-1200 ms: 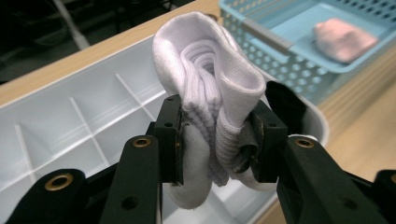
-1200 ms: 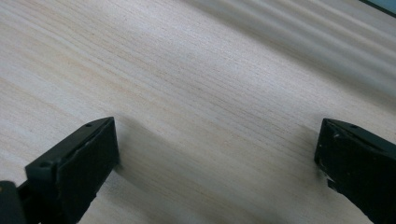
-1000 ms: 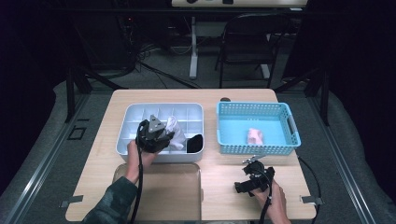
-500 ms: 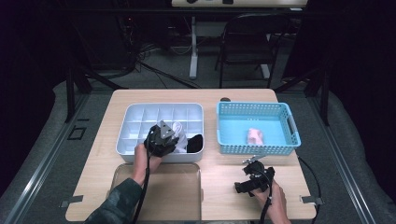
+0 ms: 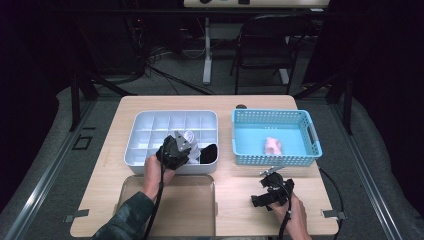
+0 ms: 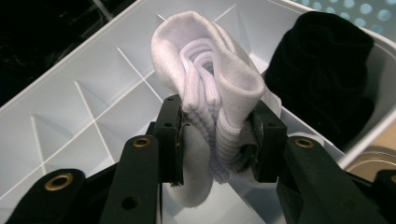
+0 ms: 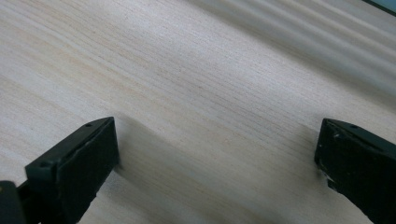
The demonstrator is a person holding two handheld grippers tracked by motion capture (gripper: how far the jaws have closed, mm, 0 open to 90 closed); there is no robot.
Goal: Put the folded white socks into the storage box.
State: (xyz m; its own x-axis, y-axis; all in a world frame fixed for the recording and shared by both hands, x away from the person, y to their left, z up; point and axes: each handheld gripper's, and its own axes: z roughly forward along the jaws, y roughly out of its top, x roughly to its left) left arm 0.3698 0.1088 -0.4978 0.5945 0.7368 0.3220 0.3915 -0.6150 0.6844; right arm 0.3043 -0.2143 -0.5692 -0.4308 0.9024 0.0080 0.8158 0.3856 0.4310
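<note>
We are pinching the rolled white sock (image 6: pixel 212 93) between the left claw (image 6: pixel 217 140) jaws, over the divided tray's (image 5: pixel 150 122) front edge; right claw (image 7: pixel 217 154) resting spread.

Both grippers are built in matte black. On the left gripper (image 5: pixel 176 150), mid-left of the high view, a grey three-cornered plate is mounted on top, and a black cable is trailed back along a dark camo-patterned sleeve (image 5: pixel 125 220) at the bottom left. In its own view, brass-ringed holes are set into each blocky arm and flat rectangular pads are fitted at the tips. The right gripper (image 5: pixel 272 192), lower right, is made of the same black parts, topped by a small silvery piece, with a cable run down past the hand.
</note>
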